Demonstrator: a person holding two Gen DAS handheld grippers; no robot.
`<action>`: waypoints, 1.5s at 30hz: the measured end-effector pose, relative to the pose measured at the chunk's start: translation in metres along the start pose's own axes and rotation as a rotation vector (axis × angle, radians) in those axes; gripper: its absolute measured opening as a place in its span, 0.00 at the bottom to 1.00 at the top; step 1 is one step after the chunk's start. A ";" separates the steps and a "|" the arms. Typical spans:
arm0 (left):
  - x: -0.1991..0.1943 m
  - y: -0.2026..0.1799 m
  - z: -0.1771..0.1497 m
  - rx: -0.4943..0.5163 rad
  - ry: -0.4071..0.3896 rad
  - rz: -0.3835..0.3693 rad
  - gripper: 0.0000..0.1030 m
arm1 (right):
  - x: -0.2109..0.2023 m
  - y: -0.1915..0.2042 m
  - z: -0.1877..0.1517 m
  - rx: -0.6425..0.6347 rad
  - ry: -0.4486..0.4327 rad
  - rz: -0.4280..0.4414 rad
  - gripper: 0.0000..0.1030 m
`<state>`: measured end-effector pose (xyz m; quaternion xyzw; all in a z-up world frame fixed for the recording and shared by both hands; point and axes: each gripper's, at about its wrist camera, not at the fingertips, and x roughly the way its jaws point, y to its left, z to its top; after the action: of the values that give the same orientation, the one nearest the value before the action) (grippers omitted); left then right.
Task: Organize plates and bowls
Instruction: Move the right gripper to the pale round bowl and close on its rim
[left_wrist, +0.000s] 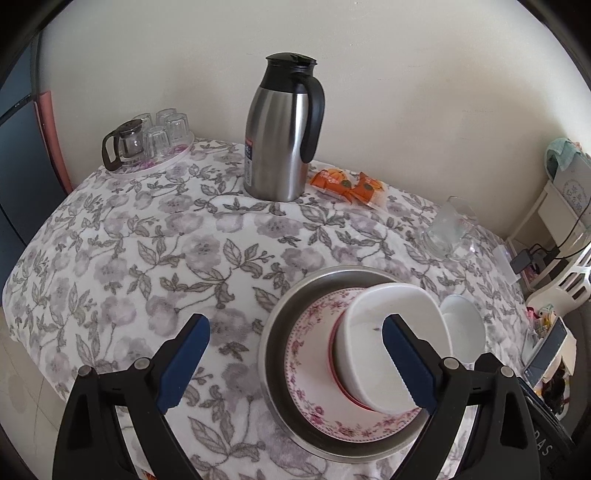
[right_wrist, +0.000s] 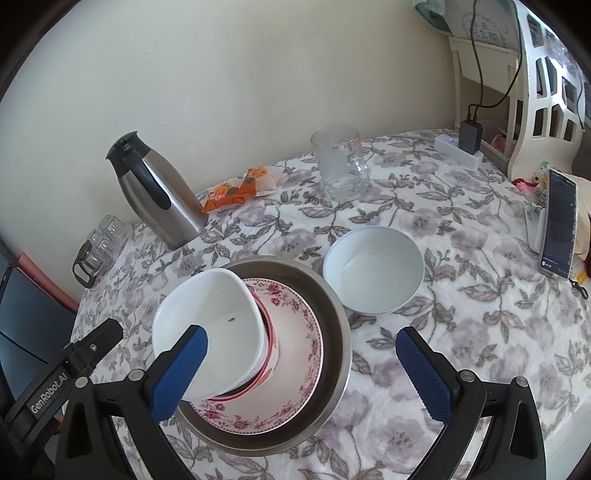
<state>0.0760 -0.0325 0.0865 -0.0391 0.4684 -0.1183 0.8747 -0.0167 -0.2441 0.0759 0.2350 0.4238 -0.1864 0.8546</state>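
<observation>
On the table (right_wrist: 461, 332), covered by a floral cloth, a metal pan (right_wrist: 332, 302) holds a floral-rimmed plate (right_wrist: 295, 354), and on that plate sits a red-rimmed bowl (right_wrist: 271, 343) with a white squarish bowl (right_wrist: 210, 314) nested in it, tilted to one side. A second, round white bowl (right_wrist: 373, 269) stands alone on the cloth just beside the pan. The left gripper (left_wrist: 295, 363) hangs above the near side of the stack with its blue pads spread wide, one pad in front of the squarish bowl, gripping nothing. The right gripper (right_wrist: 301, 373) is likewise spread wide over the pan and plate, its left pad overlapping the tilted bowl in view; whether it touches cannot be told. Farther back stand a steel thermos jug (left_wrist: 277, 129), orange snack packets (left_wrist: 347, 184), a glass mug (right_wrist: 340, 162), and a tray of glasses (left_wrist: 155, 136). A phone (right_wrist: 559, 225) leans at the table's right edge.
</observation>
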 end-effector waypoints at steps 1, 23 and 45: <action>-0.001 -0.002 -0.001 -0.003 0.002 -0.012 0.92 | -0.002 -0.003 0.001 0.004 -0.003 -0.001 1.00; -0.025 -0.098 -0.028 0.083 -0.023 -0.211 0.92 | -0.035 -0.131 0.015 0.217 -0.073 -0.106 1.00; 0.016 -0.208 -0.047 0.306 0.049 -0.310 0.87 | -0.004 -0.199 0.014 0.370 -0.091 -0.142 0.99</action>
<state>0.0099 -0.2363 0.0842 0.0256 0.4546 -0.3222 0.8300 -0.1130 -0.4145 0.0382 0.3489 0.3589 -0.3311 0.7999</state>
